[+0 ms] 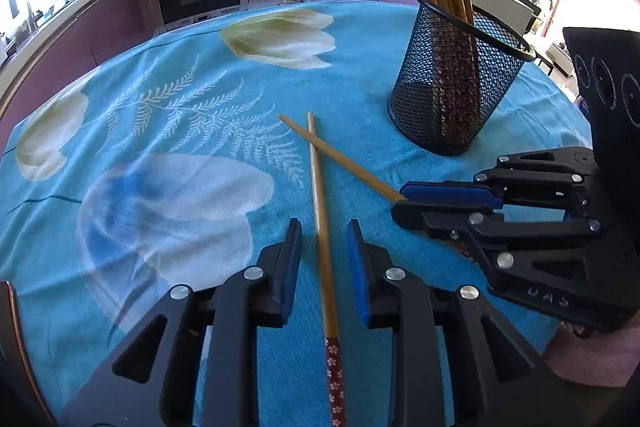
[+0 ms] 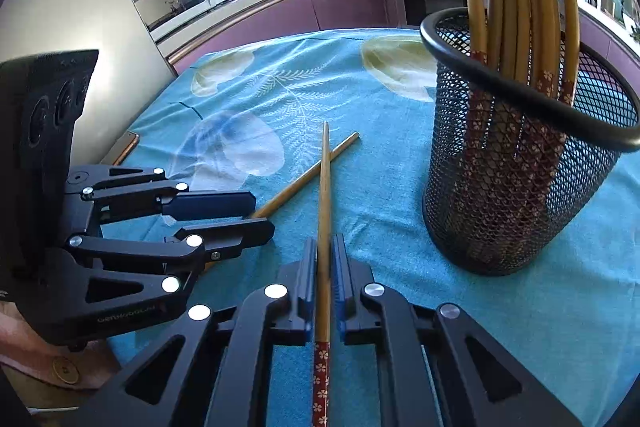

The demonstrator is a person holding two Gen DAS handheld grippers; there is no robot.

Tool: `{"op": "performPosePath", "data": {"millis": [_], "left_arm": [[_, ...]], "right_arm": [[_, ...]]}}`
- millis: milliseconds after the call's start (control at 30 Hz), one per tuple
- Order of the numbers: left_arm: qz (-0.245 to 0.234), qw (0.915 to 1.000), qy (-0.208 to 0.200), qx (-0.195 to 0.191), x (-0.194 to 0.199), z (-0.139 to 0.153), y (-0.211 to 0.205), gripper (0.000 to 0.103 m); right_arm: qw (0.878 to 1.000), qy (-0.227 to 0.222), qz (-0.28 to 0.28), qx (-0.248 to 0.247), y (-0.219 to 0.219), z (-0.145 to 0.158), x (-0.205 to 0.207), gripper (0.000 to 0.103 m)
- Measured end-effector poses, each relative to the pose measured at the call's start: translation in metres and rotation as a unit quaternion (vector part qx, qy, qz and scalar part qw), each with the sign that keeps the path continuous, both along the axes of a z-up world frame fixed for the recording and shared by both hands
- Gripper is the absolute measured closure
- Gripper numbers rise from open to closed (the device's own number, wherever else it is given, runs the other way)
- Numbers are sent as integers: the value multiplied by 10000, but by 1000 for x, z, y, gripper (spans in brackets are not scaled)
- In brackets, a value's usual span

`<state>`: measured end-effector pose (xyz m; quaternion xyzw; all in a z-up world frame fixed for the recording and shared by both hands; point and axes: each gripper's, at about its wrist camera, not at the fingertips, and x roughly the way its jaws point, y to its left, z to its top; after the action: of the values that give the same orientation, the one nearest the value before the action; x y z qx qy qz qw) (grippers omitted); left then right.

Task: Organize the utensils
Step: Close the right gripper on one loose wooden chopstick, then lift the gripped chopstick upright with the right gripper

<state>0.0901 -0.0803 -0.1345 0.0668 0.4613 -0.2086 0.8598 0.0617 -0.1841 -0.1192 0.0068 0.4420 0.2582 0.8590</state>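
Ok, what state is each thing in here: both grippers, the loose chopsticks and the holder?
Black wire-mesh holder: upright, stocked.
Bundle of bamboo chopsticks: standing in the holder, red ends down.
Left gripper: open, pads clear of the chopstick between them.
Right gripper: shut on the other chopstick.
Left-side bamboo chopstick with red floral end: unheld, on the blue cloth.
Right-side bamboo chopstick: clamped, crossing the first.
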Motion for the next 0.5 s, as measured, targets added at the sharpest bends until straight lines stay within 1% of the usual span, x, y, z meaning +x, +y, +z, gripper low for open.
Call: {"op": "performPosePath", "data": {"millis": [100,133,167,233,500], "left_arm": [[-15,10000,-15,20,5,0,-3,81],[6,10000,-38,52,6,0,-3,84],[30,10000,-52,77,8,0,-4,86],[41,10000,-51,68,9,-1,-5,95],[156,9999,-74,-11,8,1,-1,96]], "right_arm": [[9999,-62,20,-88,2,0,-1,94],[9999,-80,27,-114,2,0,-2,94],[9998,-99,36,-139,3,0,-1,94],[9998,-113,21,-138,3,-1,0,96],[9998,-74,-35,165,-9,3,-1,97]]}}
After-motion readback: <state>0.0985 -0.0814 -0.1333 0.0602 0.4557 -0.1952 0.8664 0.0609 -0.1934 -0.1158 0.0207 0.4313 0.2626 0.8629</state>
